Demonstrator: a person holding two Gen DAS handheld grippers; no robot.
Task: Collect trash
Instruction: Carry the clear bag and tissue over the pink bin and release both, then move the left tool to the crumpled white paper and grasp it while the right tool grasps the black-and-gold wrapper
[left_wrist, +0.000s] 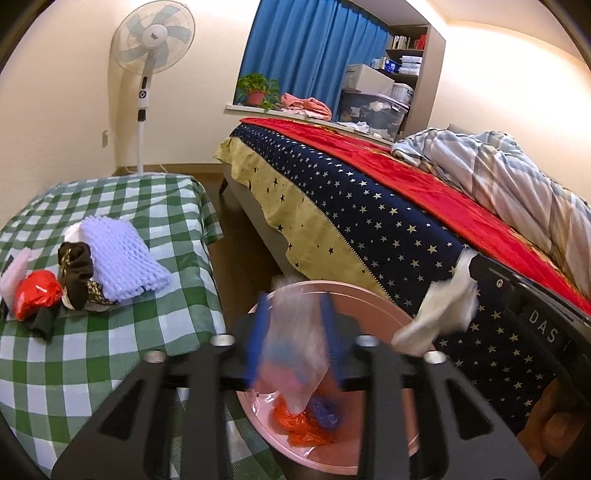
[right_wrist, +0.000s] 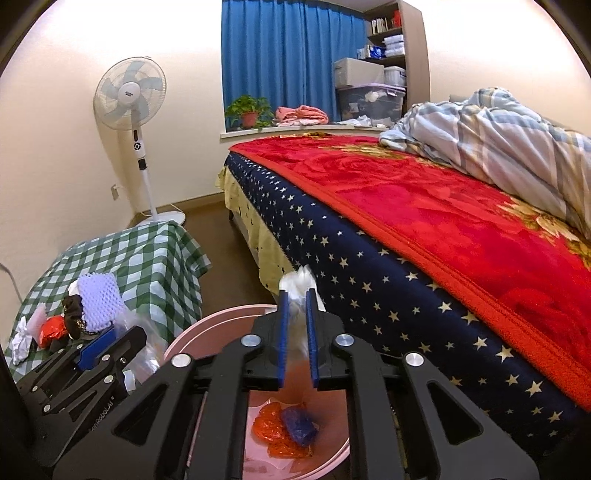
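Note:
A pink bin (left_wrist: 373, 295) (right_wrist: 207, 325) stands on the floor between the checked table and the bed, with orange (left_wrist: 299, 424) (right_wrist: 269, 432) and blue crumpled plastic (right_wrist: 299, 424) inside. My left gripper (left_wrist: 295, 343) is over the bin, its jaws apart, with a clear plastic bag (left_wrist: 295, 354) between them, blurred. My right gripper (right_wrist: 296, 332) is shut on a white crumpled plastic piece (right_wrist: 299, 288) (left_wrist: 439, 314) above the bin. More trash lies on the table: purple foam net (left_wrist: 122, 254) (right_wrist: 98, 299), red wrapper (left_wrist: 35, 295), black-gold wrapper (left_wrist: 77, 269), white paper (right_wrist: 20, 343).
The green checked table (left_wrist: 110, 354) (right_wrist: 147, 254) is at left. A bed (right_wrist: 424, 240) with a red blanket and star-patterned side runs along the right. A standing fan (left_wrist: 147, 74) is by the far wall. Brown floor lies between table and bed.

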